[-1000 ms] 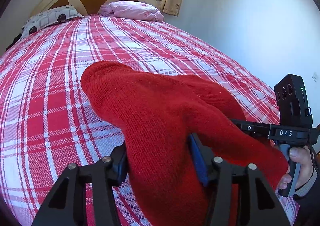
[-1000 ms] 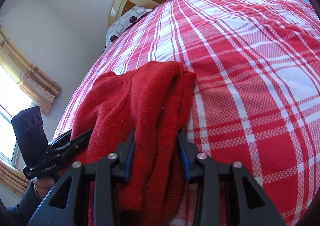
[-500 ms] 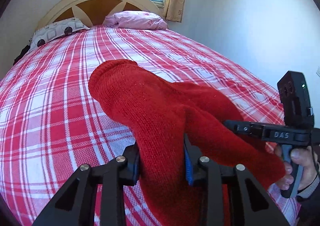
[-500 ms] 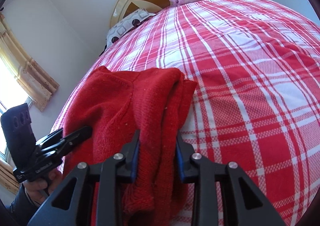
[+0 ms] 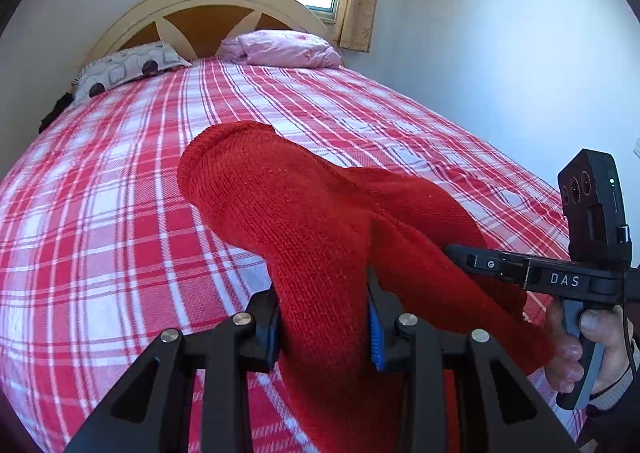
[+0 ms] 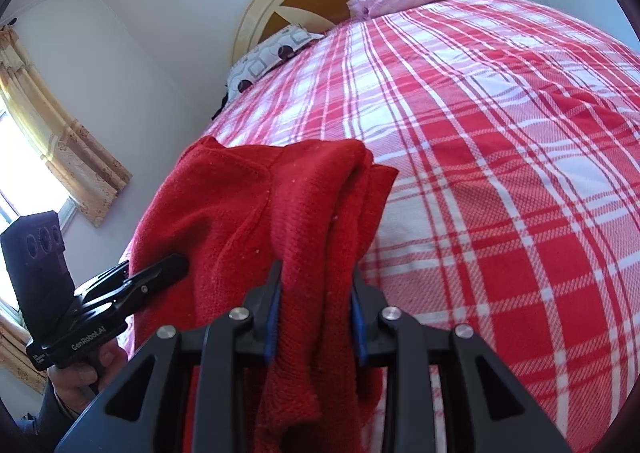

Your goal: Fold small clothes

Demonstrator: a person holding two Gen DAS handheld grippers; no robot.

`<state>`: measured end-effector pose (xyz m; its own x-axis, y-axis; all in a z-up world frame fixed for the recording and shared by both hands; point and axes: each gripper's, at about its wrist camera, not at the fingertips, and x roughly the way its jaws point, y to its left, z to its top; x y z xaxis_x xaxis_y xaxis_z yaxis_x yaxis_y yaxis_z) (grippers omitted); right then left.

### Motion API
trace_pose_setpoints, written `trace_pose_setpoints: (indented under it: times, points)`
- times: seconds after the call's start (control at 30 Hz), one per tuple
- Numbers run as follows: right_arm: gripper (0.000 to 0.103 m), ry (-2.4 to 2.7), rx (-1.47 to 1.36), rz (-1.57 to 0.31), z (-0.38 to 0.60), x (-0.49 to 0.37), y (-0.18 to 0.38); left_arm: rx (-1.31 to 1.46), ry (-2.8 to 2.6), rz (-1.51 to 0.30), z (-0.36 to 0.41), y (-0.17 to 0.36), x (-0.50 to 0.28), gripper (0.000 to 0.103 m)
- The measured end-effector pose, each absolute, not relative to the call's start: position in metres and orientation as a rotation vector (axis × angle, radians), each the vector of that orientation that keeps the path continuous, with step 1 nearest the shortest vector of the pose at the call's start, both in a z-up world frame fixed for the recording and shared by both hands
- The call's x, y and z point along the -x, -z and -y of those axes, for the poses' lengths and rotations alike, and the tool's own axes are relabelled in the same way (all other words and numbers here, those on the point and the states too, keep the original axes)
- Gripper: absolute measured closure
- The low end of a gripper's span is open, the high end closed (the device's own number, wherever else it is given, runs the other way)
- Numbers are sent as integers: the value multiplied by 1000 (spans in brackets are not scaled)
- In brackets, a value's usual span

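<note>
A small red knitted garment (image 5: 300,213) hangs bunched above the bed, held up at two places. In the left wrist view my left gripper (image 5: 326,329) is shut on a thick fold of it, the blue pads pressing both sides. To the right there, a hand holds my right gripper (image 5: 464,255), its tips buried in the same cloth. In the right wrist view my right gripper (image 6: 316,313) is shut on a gathered edge of the red garment (image 6: 240,213). The left gripper (image 6: 168,271) pinches the garment's left side. The cloth's lower part drops out of view below the jaws.
The bed's red and white checked cover (image 5: 100,233) spreads under and beyond the garment. A patterned grey pillow (image 5: 128,71) and a pink pillow (image 5: 284,49) lie by the curved headboard (image 5: 208,1). A white wall (image 5: 500,53) runs close along the bed's right side.
Both grippers' jaws narrowed onto the red garment and rose with it. The cloth is lifted higher off the cover, and more of the headboard and window shows.
</note>
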<state>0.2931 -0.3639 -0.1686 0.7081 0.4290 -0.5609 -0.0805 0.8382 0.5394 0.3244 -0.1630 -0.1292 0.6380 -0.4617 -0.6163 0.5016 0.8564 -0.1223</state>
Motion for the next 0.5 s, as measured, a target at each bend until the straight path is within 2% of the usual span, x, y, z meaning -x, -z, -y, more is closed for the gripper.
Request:
trace_pose_setpoints:
  times: [0.5]
  points:
    - [72,-389,-476,-673,302,-254,135,-23,458,-650,103,99,-266,68]
